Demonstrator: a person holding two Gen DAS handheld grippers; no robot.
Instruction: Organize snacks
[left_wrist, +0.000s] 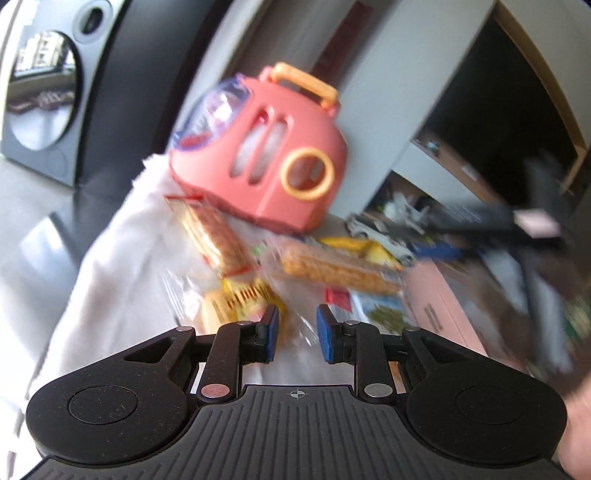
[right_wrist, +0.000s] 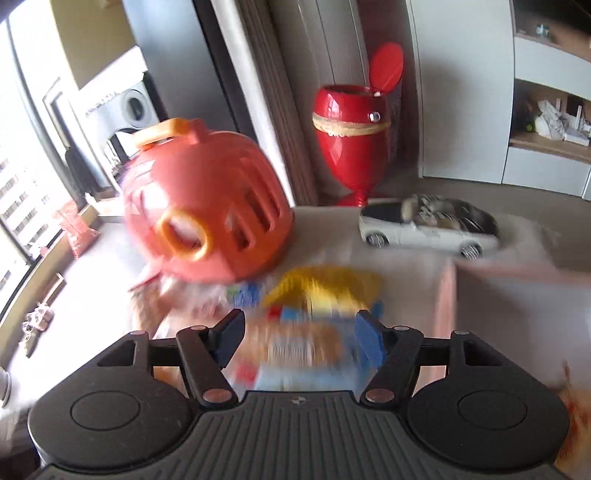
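Observation:
Several snack packets lie on a white cloth (left_wrist: 122, 258): a long cracker pack (left_wrist: 214, 236), a second cracker pack (left_wrist: 332, 269), a yellow wafer pack (left_wrist: 243, 295) and a yellow bag (left_wrist: 362, 247). My left gripper (left_wrist: 297, 332) is open and empty just above the cloth, near the wafer pack. My right gripper (right_wrist: 299, 336) is open, with a blurred blue and orange snack packet (right_wrist: 303, 350) lying between its fingers; the yellow bag (right_wrist: 325, 288) lies beyond. A pink box (left_wrist: 439, 306) stands at the right; it also shows in the right wrist view (right_wrist: 447, 302).
A salmon plastic carrier with an orange handle (left_wrist: 266, 155) stands behind the snacks, also in the right wrist view (right_wrist: 207, 210). A white toy car (right_wrist: 428, 225) and a red vase (right_wrist: 351, 136) stand further back. Shelves (right_wrist: 546, 122) are at the right.

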